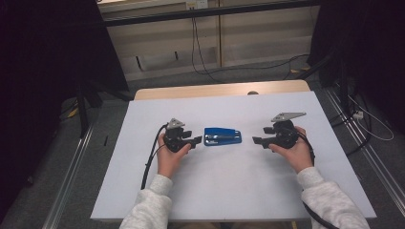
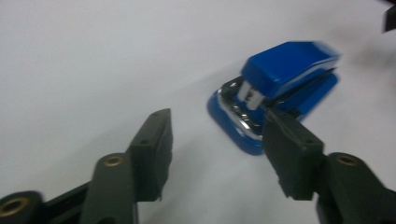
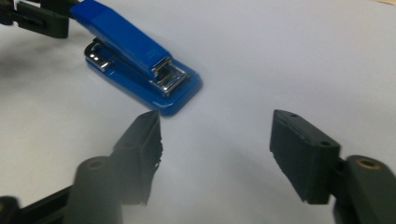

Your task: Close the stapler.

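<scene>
A small blue stapler [image 1: 222,136] with a metal mouth lies flat in the middle of the white table top [image 1: 229,191]. My left gripper [image 1: 195,141] sits just left of it and points at it, with its jaws apart. In the left gripper view the stapler [image 2: 289,70] has its near end just ahead of the open left gripper [image 2: 218,115], close to the right-hand fingertip [image 2: 280,126], and no pad presses on it. My right gripper [image 1: 257,141] stands a little to the right of the stapler. In its own view the right gripper [image 3: 215,116] is open and empty, with the stapler [image 3: 135,46] ahead to the left.
The white sheet covers a wooden table whose far edge [image 1: 219,89] shows bare. Cables [image 1: 200,52] run over the floor behind it, and dark curtains [image 1: 43,57] hang on both sides. A metal rail [image 1: 71,176] lies along the left side of the table.
</scene>
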